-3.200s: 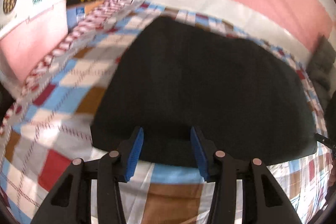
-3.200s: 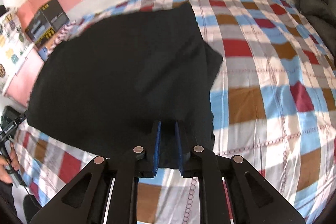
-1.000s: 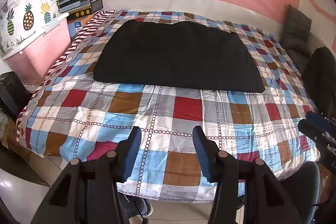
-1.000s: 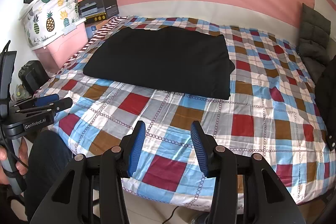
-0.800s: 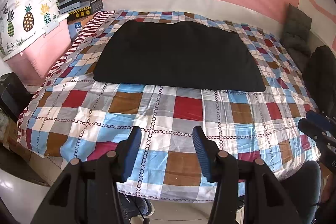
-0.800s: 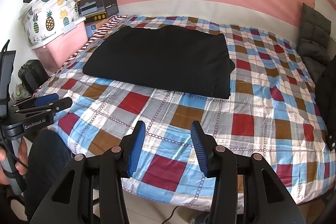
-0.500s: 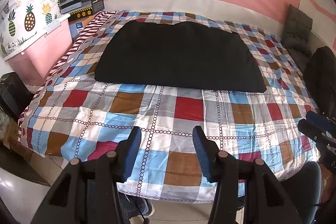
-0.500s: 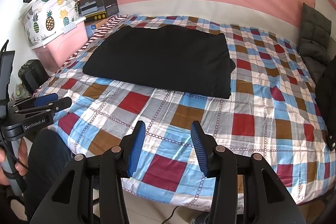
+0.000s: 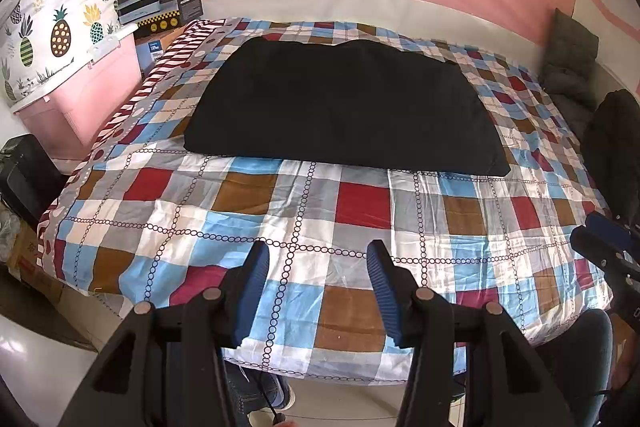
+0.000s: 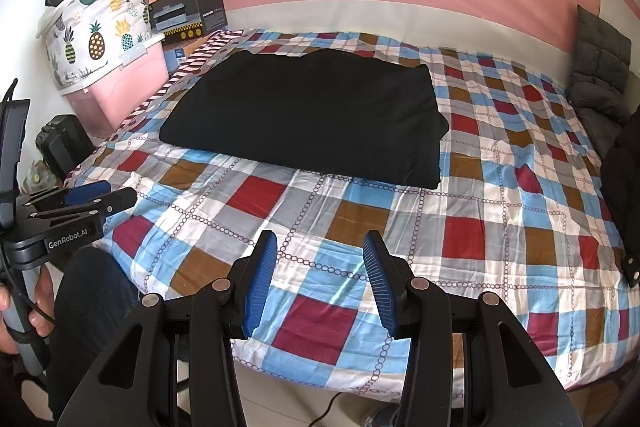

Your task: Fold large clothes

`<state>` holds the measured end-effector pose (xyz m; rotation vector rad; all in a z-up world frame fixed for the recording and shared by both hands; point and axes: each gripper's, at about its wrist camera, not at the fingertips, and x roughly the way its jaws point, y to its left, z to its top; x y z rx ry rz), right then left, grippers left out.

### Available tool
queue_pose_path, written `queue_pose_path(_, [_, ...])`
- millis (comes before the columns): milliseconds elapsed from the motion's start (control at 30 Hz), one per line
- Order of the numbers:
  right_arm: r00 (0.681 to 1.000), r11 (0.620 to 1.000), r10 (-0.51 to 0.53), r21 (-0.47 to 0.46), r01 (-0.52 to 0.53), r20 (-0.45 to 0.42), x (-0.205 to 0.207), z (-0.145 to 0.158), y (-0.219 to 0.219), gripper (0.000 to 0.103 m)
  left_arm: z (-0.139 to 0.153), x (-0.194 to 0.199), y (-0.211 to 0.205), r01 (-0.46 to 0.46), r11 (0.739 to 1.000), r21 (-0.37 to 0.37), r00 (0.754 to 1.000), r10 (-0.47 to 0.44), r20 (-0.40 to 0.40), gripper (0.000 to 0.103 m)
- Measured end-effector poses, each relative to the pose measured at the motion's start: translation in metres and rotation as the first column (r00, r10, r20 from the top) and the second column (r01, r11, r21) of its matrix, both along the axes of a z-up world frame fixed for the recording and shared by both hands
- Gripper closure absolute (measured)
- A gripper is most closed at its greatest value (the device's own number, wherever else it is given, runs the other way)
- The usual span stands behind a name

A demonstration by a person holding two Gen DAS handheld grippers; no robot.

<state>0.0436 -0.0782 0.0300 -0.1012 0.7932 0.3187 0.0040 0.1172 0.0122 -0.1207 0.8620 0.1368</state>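
While both grippers' jaws are held open and empty off the bed (image 9: 360, 203), the folded black garment (image 9: 344, 115) is seen whole; its folds cannot be made out.

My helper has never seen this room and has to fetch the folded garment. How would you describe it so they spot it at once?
Start from the bed with the checked quilt under the pink wall. On its far left part, toward the pink storage bin, lies the black folded garment, flat and roughly rectangular. It is the only plain dark piece on the patterned quilt; the grey cushions are off at the right edge.
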Motion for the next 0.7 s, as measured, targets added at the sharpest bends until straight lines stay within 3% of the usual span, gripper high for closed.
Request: queue_pose_path(700, [1.000,1.000,0.001,-0.002,-0.001,0.004,-0.0018,0.0011,0.0007,0.057,-0.0021,-0.0026,-0.0012,-0.014,1.000,0.000,1.000,0.014,-0.014,0.050])
